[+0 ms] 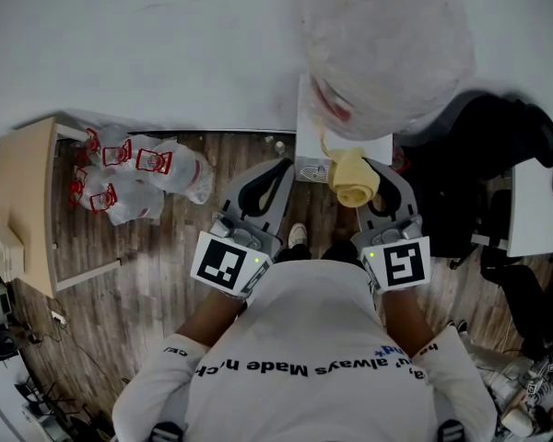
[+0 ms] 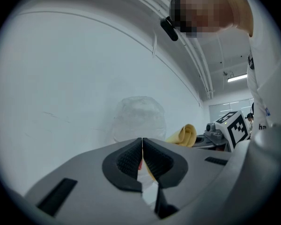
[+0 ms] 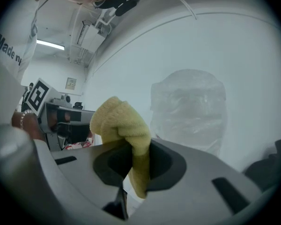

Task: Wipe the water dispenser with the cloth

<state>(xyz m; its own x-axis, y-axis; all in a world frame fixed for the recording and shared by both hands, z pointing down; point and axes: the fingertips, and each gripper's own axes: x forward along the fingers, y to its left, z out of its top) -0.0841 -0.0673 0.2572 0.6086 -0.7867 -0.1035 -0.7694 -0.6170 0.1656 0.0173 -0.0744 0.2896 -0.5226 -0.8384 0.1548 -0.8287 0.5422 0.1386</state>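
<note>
Several plastic bags (image 1: 143, 171) with red print lie on the wooden floor (image 1: 157, 284) at the left, beside a pale wooden counter (image 1: 26, 191). A black office chair (image 1: 498, 155) stands at the right. Straight ahead, against the white wall, stands the water dispenser (image 1: 387, 53), its bottle wrapped in plastic. The right claw (image 3: 138, 158), raised near the bottle, pinches the yellow cloth (image 3: 122, 121). The left claw (image 2: 142, 156), level beside it, is pressed together on nothing.

From above, the plastic-wrapped bottle (image 1: 387, 49) covers most of the water dispenser (image 1: 306, 132), so only a white edge of it is in sight. The lower end of the cloth (image 3: 122, 121) disappears between the jaws of the right gripper (image 3: 136, 163). The red print on the bags (image 1: 147, 173) on the floor is too small to read.
</note>
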